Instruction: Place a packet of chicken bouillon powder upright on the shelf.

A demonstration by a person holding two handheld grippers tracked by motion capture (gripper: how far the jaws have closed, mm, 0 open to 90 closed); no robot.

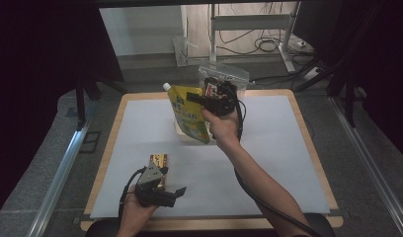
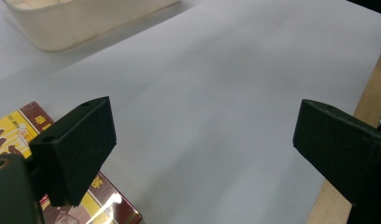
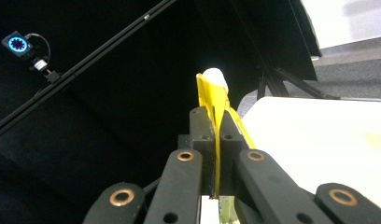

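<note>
Right hand-held gripper [image 3: 215, 140] clamping yellow pouch [image 1: 189, 116].

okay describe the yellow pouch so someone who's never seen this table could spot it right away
Look to the far middle of the white table sheet, where the right hand-held gripper holds things up. The yellow pouch hangs clamped there. Its bright yellow body and white screw cap distinguish it from the clear bag behind and the flat brown box nearer.

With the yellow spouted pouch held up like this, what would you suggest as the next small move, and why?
Probably carry the yellow spouted pouch toward the cream tub and lower it in. The right tool is shut on the pouch's edge and holds it off the white sheet, while the left tool stands open beside the brown-and-yellow box.
</note>
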